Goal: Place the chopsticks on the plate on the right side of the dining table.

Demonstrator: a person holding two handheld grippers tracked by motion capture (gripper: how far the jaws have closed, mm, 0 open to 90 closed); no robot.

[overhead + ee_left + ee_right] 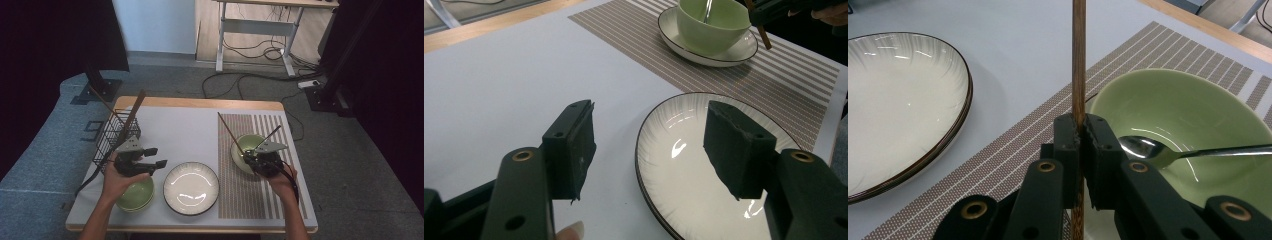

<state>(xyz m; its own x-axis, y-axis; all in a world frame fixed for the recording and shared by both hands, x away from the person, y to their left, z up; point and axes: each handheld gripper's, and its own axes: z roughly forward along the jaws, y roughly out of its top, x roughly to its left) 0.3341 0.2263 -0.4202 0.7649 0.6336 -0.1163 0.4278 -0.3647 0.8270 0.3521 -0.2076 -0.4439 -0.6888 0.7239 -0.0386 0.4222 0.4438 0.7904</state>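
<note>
Right claw [1081, 131], closed on a single chopstick [1078, 60]. The chopstick is a slim, straight stick of brown wood with a fine darker grain; in the right gripper view it passes between the two pressed pads and rises straight up out of them. In the high view the same chopstick [230, 133] slants up and away from the right claw [258, 157] toward the desk's far edge, over the striped placemat [265, 200] that covers the right part of the desk [200, 103].

Just beside the clamped stick stands a pale green bowl [1198, 110] (glossy inside, resting on a white saucer [724, 55] in the left gripper view) with a metal spoon [1168, 151] lying in it, handle out over the rim. This bowl sits on the placemat near the desk's right edge.

Left claw [651, 147], open, its pads well apart with nothing between them; it hovers over the rim of a white plate [684, 165] with a thin dark edge, near the middle of the desk's near edge. In the high view a second green bowl [137, 196] lies under the left hand [119, 180] by the near left corner, and a black wire basket [114, 136] holding long utensils stands at the left edge.
</note>
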